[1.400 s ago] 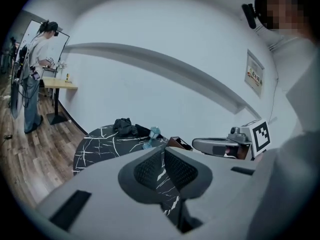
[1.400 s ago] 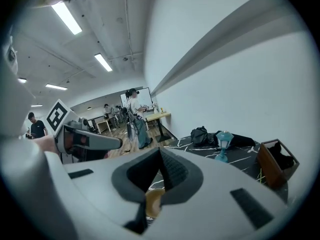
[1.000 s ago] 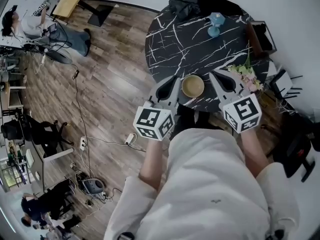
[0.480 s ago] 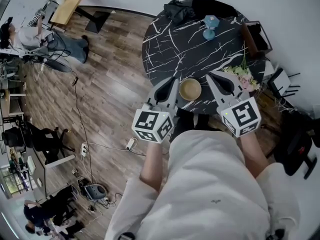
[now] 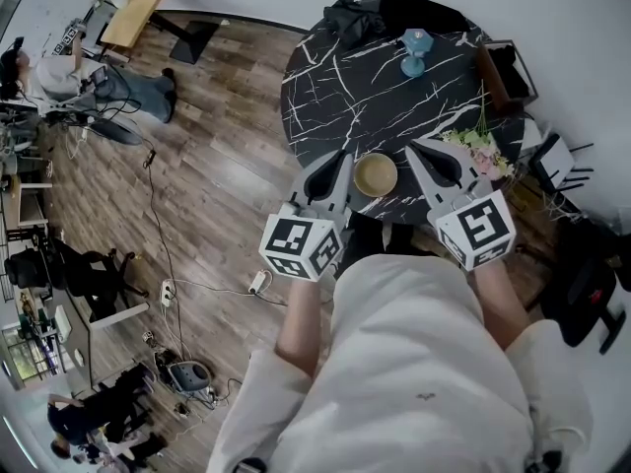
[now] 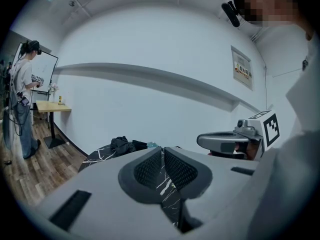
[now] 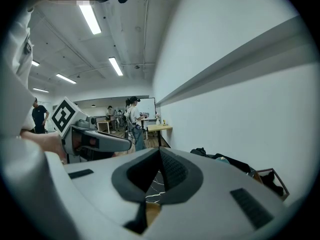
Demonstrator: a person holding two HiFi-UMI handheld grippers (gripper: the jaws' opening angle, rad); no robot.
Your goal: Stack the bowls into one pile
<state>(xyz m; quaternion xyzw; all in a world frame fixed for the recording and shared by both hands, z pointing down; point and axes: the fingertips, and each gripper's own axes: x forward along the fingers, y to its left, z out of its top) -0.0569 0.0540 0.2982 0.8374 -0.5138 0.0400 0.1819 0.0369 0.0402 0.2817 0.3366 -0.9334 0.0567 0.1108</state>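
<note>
Bowls (image 5: 376, 173) sit as one pile on the table (image 5: 345, 77), between my left claw (image 5: 338, 161) and right claw (image 5: 426, 156). Both claws are closed and empty. I see no loose bowl, so stacking looks finished.

- We see a wood-plank floor (image 5: 217, 175) running across the room.
- We find a round black marble table (image 5: 335, 77) close to a plain white wall (image 6: 150, 69).
- We spot a wooden desk (image 5: 138, 3) farther off, and strip lights (image 7: 91, 18) glowing overhead.
</note>
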